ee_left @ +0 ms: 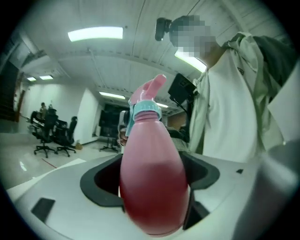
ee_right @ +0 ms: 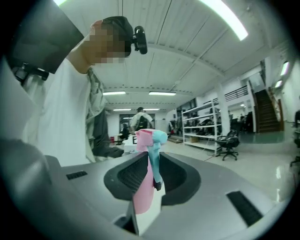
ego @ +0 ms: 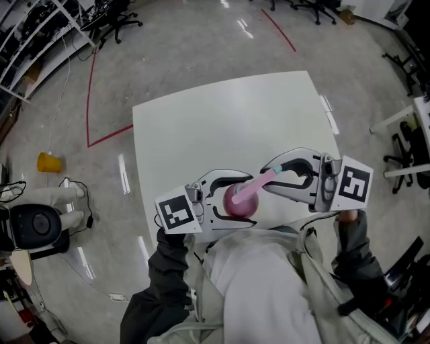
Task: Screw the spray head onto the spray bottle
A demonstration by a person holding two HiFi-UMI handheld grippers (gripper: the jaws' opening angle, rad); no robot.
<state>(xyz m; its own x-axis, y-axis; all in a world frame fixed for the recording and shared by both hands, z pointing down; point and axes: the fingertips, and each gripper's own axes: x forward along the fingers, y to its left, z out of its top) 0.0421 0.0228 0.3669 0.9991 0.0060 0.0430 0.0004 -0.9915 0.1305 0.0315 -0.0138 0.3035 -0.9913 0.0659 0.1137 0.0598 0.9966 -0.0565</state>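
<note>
There's the left gripper (ego: 250,199), jaws wide, clamped round the spray bottle (ee_left: 152,178), whose neck points out ahead of it. The right gripper (ego: 267,179) is pinched narrow on the spray head (ee_right: 143,187), sitting at that neck. Light, smooth plastic, probably slippery, so squeeze the belly firmly!

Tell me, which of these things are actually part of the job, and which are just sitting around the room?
Part of the job:
- pink spray bottle, clamped in the left gripper
- spray head, pinched in the right gripper, at the bottle's neck

Just lying about:
- white table
- yellow object on the floor
- office chairs
- red floor tape
</note>
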